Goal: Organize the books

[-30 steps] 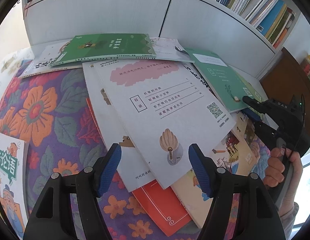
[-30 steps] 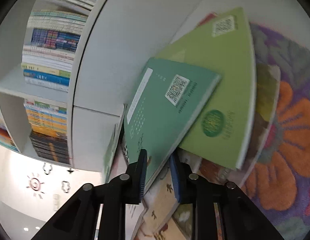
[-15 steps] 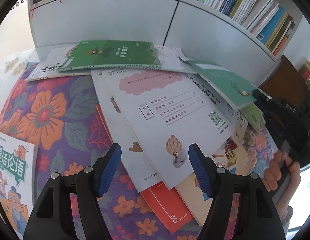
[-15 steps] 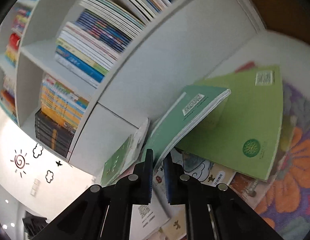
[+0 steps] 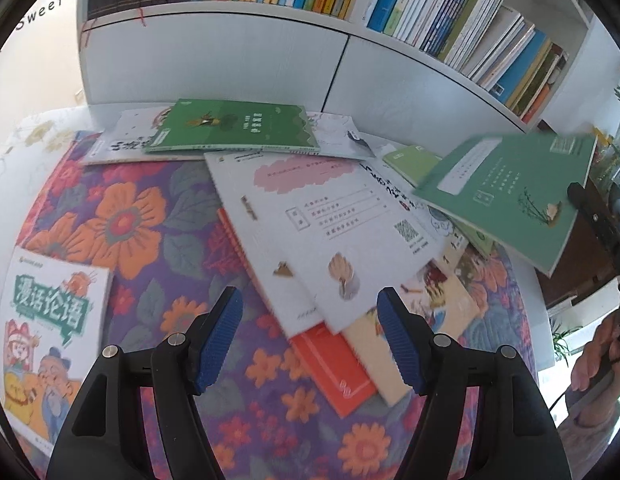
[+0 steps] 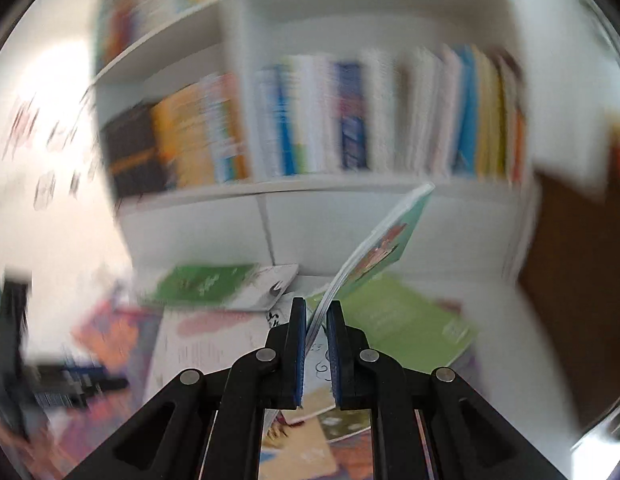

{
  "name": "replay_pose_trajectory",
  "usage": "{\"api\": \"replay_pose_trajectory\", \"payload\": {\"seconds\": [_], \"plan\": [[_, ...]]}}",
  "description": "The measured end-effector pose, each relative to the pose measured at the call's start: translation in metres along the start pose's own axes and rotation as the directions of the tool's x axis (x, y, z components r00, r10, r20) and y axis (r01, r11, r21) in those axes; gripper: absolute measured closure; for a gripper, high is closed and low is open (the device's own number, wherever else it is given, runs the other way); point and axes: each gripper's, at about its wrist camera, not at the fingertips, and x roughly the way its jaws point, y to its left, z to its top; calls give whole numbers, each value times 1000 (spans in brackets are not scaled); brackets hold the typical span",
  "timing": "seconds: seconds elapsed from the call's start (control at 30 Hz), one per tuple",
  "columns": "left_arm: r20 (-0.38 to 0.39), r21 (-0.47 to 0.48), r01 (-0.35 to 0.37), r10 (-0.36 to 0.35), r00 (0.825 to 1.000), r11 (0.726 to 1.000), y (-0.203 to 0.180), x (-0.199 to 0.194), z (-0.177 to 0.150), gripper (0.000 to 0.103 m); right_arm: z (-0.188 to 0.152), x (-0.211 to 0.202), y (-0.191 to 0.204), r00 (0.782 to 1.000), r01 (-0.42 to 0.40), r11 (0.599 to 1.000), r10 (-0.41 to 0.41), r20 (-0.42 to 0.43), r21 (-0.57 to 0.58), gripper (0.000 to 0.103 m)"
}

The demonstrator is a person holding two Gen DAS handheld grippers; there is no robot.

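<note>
Both wrist views face bookshelf (image 5: 350, 60); share scattered books (image 5: 334, 216); right blurred.

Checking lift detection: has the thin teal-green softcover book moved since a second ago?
Yes. The teal-green softcover book, clamped in the right gripper, has risen off the pile of books; in the left wrist view it now hangs above the white booklet, towards the white bookshelf.

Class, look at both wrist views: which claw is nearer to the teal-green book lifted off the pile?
Right. The right claw is shut on the teal-green book; the left claw hovers open over the white booklet, well apart.
</note>
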Motion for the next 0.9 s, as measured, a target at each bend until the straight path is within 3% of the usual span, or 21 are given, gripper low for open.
{"api": "replay_pose_trajectory", "payload": {"seconds": [0.07, 0.2, 0.27, 0.33, 0.43, 0.47, 0.53, 0.6, 0.7, 0.8, 0.9], "plan": [[10, -14, -10, 11, 1000, 1000, 10, -11, -6, 35, -5, -12, 31, 1000, 16, 987, -16, 2, -158, 94], [23, -60, -35, 37, 999, 998, 34, -27, -17, 35, -37, -34, 95, 1000, 2, 918, -11, -19, -396, 96], [19, -92, -43, 45, 999, 995, 50, -34, -27, 35, -56, -42, 115, 999, -30, 897, 10, -48, -441, 96], [14, -114, -63, 65, 998, 991, 65, -40, -35, 35, -78, -51, 130, 991, -117, 891, 72, -117, -438, 96], [10, -158, -79, 81, 997, 984, 87, -47, -49, 35, -113, -67, 145, 945, -298, 867, 208, -252, -400, 93], [11, -169, -77, 80, 997, 983, 91, -49, -53, 35, -125, -74, 149, 923, -350, 855, 246, -295, -384, 89], [13, -182, -69, 72, 997, 981, 94, -48, -58, 35, -137, -80, 144, 908, -372, 865, 263, -328, -338, 73], [5, -169, -65, 67, 998, 984, 89, -44, -60, 35, -139, -77, 122, 914, -335, 909, 251, -318, -248, 49], [30, -122, -27, 31, 999, 992, 65, -37, -60, 35, -130, -60, 78, 931, -258, 965, 236, -278, -43, 48], [48, -61, 5, -2, 999, 998, 31, -23, -56, 35, -118, -36, 25, 939, -217, 952, 264, -221, 215, 48], [91, 15, -17, 15, 996, 1000, -5, -5, -52, 35, -112, -3, 1, 955, -135, 949, 201, -218, 286, 49]]}}
